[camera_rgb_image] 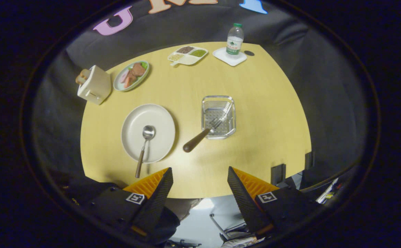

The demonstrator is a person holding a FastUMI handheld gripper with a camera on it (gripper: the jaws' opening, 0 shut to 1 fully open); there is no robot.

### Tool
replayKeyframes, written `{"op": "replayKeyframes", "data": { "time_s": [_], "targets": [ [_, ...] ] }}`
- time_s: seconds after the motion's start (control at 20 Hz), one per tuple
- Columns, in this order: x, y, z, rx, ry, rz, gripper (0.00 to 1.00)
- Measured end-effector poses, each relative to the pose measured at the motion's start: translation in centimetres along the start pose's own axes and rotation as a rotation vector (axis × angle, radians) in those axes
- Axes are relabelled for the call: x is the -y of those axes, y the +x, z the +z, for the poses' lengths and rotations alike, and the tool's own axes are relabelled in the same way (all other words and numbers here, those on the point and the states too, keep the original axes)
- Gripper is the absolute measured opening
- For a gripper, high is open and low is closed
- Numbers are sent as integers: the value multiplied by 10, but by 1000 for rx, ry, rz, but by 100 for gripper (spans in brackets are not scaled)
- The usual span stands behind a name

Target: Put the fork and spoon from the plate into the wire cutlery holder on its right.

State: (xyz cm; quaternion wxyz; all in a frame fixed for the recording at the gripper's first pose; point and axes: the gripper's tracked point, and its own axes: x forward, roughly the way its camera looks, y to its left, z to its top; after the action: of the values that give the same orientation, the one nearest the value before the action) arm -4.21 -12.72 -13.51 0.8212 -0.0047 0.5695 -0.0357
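A white plate lies on the yellow table ahead of my left finger. A spoon rests on it, bowl in the plate's middle, dark handle sticking out over the near rim. To the plate's right stands the wire cutlery holder. The fork leans in it, tines inside, its dark handle slanting out over the near left edge. My gripper hovers high above the table's near edge, open, with nothing between its fingers.
A toaster stands at the far left. Beyond the plate are a dish of food, a divided tray and a water bottle on a white coaster. The table's near edge runs between my fingers.
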Motion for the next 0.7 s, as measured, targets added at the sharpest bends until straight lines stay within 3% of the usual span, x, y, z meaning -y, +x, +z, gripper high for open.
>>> {"op": "replayKeyframes", "data": {
  "time_s": [0.35,0.7],
  "targets": [
    [-77,19,-28,-36,-60,119,100],
    [-150,72,-54,-140,-98,224,100]
  ]
}}
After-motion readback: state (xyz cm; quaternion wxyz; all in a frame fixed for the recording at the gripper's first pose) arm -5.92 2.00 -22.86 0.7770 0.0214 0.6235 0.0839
